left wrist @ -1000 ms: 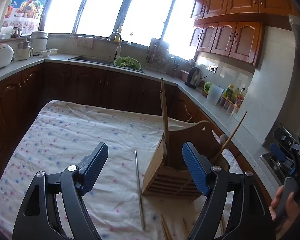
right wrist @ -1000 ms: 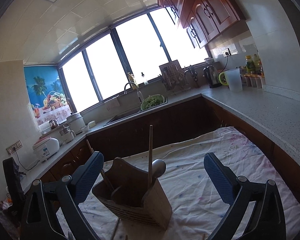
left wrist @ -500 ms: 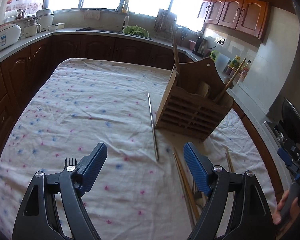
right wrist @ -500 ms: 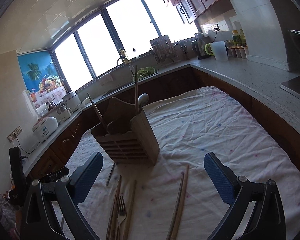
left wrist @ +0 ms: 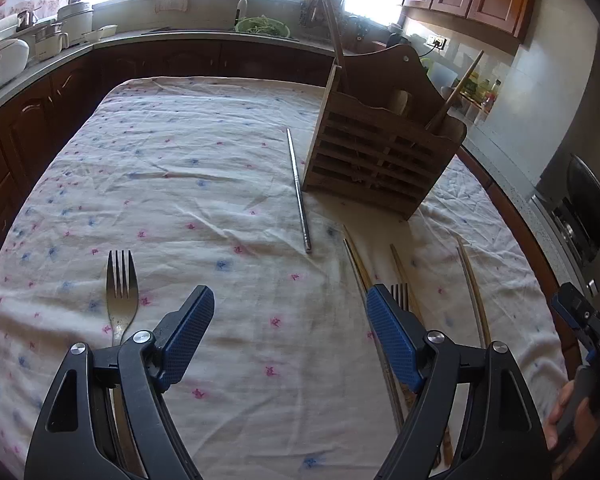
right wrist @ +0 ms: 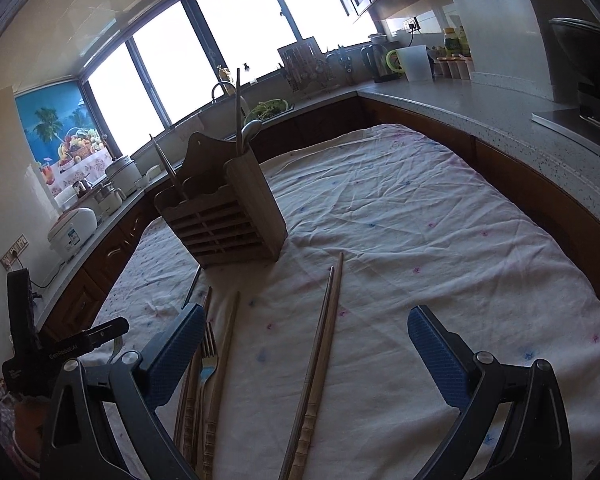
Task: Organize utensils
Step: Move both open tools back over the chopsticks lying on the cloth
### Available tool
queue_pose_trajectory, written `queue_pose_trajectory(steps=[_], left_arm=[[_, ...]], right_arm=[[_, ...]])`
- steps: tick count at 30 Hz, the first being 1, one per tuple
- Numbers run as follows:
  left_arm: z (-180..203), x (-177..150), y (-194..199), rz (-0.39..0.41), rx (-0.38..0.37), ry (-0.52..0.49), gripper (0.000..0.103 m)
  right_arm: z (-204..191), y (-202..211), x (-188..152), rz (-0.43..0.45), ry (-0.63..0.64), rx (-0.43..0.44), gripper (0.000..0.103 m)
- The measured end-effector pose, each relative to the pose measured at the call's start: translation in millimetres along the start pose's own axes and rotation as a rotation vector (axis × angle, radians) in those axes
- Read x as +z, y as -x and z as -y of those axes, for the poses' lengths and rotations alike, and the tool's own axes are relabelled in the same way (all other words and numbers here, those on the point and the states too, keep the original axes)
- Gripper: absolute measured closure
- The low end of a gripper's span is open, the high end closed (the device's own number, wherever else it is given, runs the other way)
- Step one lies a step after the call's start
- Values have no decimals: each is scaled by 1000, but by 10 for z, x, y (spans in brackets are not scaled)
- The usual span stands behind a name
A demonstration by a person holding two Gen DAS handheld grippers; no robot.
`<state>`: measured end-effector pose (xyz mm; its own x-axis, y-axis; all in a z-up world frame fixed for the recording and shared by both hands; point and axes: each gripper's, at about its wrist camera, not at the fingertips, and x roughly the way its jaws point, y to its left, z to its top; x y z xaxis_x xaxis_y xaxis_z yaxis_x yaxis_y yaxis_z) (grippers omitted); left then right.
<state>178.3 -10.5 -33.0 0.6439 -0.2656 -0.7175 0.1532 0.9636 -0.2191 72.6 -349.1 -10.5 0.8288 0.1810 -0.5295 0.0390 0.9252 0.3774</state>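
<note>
- Wooden utensil holder stands upright on the flowered tablecloth, far side of the table; a few sticks and what looks like a spoon already stand in it, so part of the sorting is done.
- Left to do, as far as I can see: steel chopstick lies just beside the holder's left side; fork lies well apart, near my left gripper's left finger.
- Also loose: pair of wooden chopsticks lies between my right fingers' line of sight, pointing toward the holder; more wooden chopsticks and a second fork lie bunched near my right gripper's left finger.
- My guess: less than half done, most pieces are on the cloth.
- My left gripper hovers low over the near cloth, fingers spread wide, nothing held.
- My right gripper hovers likewise above the wooden pair, fingers released and empty, aimed at the holder.
- Next likely pick: the wooden pair under the right gripper; thin, flat on cloth, may slip.
</note>
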Motion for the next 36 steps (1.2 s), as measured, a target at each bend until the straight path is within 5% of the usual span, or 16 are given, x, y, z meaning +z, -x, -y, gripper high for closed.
queue_pose_trajectory(steps=[7, 15, 23, 36], left_arm=[[164, 57, -137, -33, -10, -55, 30], [252, 179, -403, -93, -46, -70, 53], [417, 283, -737, -166, -66, -121, 73], [481, 119, -873, -199, 1, -211, 77]], right_arm=[[-47, -77, 41, -12, 29, -6, 13], [3, -306, 86, -76, 28, -23, 55], [91, -592, 146, -142, 24, -42, 74], [139, -718, 139, -166, 9, -30, 75]])
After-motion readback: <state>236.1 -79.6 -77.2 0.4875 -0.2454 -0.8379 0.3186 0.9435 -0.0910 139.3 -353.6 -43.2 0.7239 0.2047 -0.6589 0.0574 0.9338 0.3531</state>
